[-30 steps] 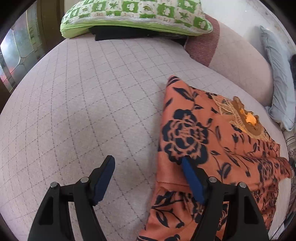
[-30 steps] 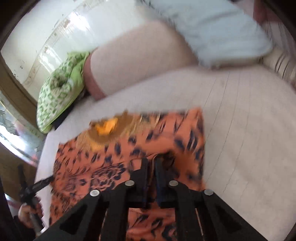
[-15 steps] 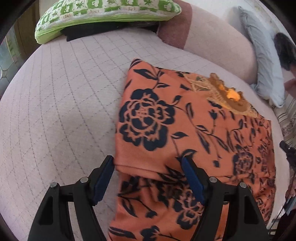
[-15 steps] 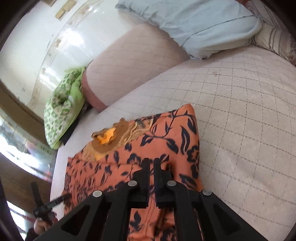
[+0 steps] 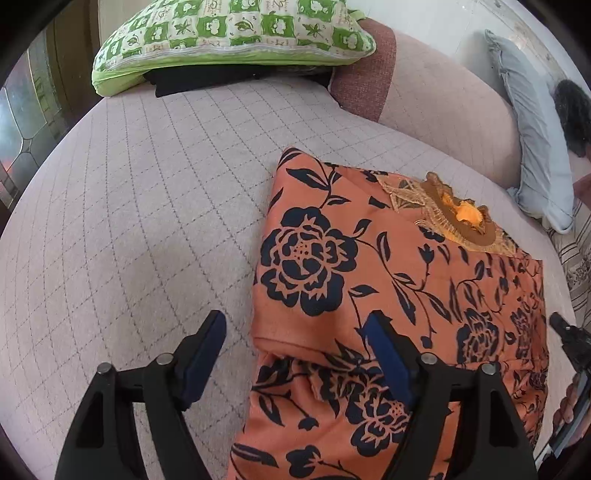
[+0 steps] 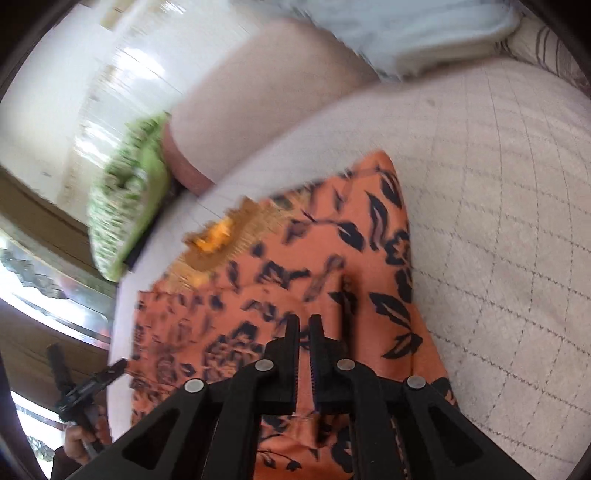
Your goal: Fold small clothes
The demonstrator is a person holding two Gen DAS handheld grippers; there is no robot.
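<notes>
An orange garment with dark blue flowers point(image 5: 388, 280) lies on the quilted pink bed, folded over, with a gold embroidered neckline point(image 5: 458, 218) at its far side. My left gripper point(image 5: 295, 336) is open just above the garment's near left folded edge; one finger is over the bed, the other over the cloth. In the right wrist view the same garment point(image 6: 332, 280) lies below my right gripper point(image 6: 303, 328), whose jaws are nearly closed over the cloth with a thin gap. Nothing visibly sits between them.
A green-and-white pillow point(image 5: 229, 33) on a dark folded item lies at the bed's far end. A pink bolster point(image 5: 443, 99) and a pale blue pillow point(image 5: 532, 140) line the right side. The other gripper shows at the right edge point(image 5: 569, 332). Bare bed point(image 5: 129, 221) lies left.
The left gripper has shifted left, so the garment's edge now sits between its fingers. The right gripper has swung over the garment, still nearly closed; its view is blurred by motion.
</notes>
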